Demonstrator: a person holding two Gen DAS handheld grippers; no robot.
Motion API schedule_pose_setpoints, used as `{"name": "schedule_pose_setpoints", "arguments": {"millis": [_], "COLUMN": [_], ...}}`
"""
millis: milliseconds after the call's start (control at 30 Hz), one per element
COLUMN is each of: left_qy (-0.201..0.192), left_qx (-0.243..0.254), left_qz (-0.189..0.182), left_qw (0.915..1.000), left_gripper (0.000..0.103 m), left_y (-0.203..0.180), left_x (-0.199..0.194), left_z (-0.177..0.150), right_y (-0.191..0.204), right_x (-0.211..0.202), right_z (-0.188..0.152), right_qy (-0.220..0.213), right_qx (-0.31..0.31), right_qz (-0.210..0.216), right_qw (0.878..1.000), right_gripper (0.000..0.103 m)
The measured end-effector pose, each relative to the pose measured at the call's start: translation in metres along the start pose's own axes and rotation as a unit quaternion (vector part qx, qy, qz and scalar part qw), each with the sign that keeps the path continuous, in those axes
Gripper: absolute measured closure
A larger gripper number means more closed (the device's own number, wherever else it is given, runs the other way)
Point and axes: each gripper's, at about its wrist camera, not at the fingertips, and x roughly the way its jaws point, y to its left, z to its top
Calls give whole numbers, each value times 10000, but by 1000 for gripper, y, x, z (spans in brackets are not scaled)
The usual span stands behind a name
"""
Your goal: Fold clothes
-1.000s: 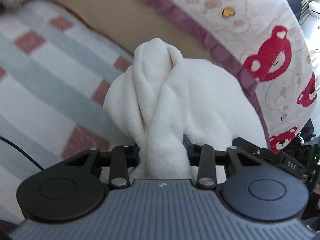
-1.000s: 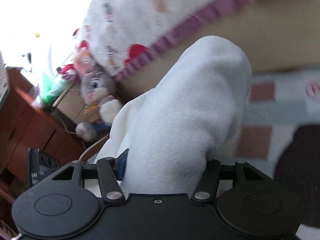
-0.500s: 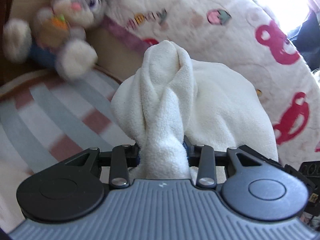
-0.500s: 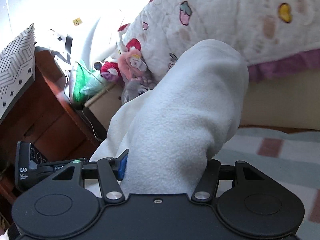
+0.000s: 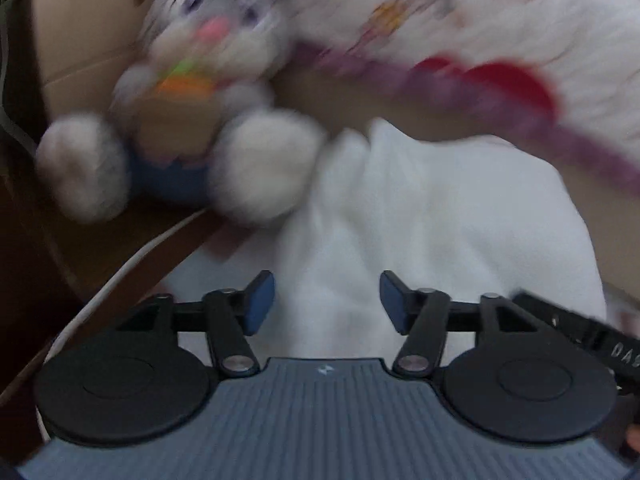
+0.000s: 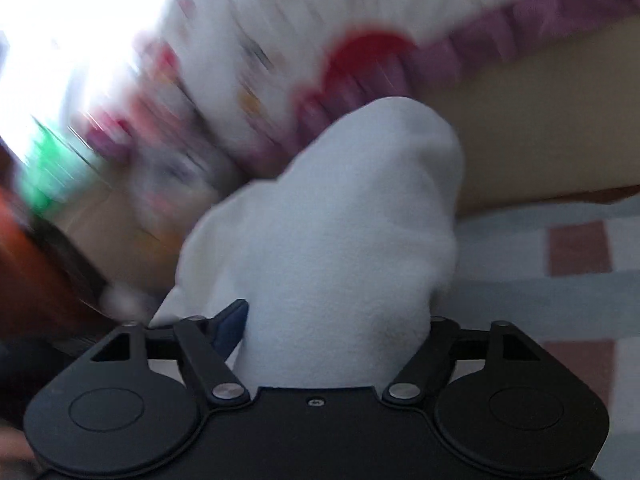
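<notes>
— So what's hard to read?
— Blur smears your plush rabbit (image 5: 192, 92) and quilt (image 6: 280, 40).
— My grippers?
— Your left gripper (image 5: 327, 304) gapes, white fleece garment (image 5: 420, 216) between its pads; your right gripper (image 6: 336, 340) clamps it.

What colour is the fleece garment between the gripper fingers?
White; the fleece garment shows best in the right wrist view.

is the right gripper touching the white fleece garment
Touching. In the right wrist view the right gripper is clamped on the white fleece garment: the fabric fills the space between its fingers and bulges out above them.
</notes>
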Motion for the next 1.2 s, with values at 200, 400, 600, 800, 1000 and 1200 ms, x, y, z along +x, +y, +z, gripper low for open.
{"name": "schedule_pose_setpoints", "arguments": {"millis": [200, 400, 600, 800, 1000, 1200], "left_qy": [518, 873, 1206, 1317, -257, -485], "left_qx": [-862, -1227, -2138, -2398, -891, -463], "left_qz": [-928, -960, -1151, -1630, -1038, 2], "left_qw": [9906, 9839, 9625, 9479, 9903, 9978], "left_gripper": [42, 27, 12, 2, 46, 46], "left_y": [25, 34, 75, 79, 45, 31], "left_x": [11, 17, 23, 41, -1, -9], "left_z": [-46, -67, -74, -89, -72, -75], "right_y": [-73, -88, -71, -52, -71, -43], "right_x": [-1, -30, -21, -3, 2, -5], "right_z": [-8, -28, -60, -63, -66, -61], "right_qy": [781, 1277, 1718, 1355, 1795, 2338], "right_qx": [987, 1068, 826, 955, 3340, 1499], "right_qz": [202, 753, 876, 684, 1415, 802], "right_qw": [9918, 9832, 9777, 9838, 9145, 9573], "right_gripper": [22, 20, 13, 15, 45, 31]}}
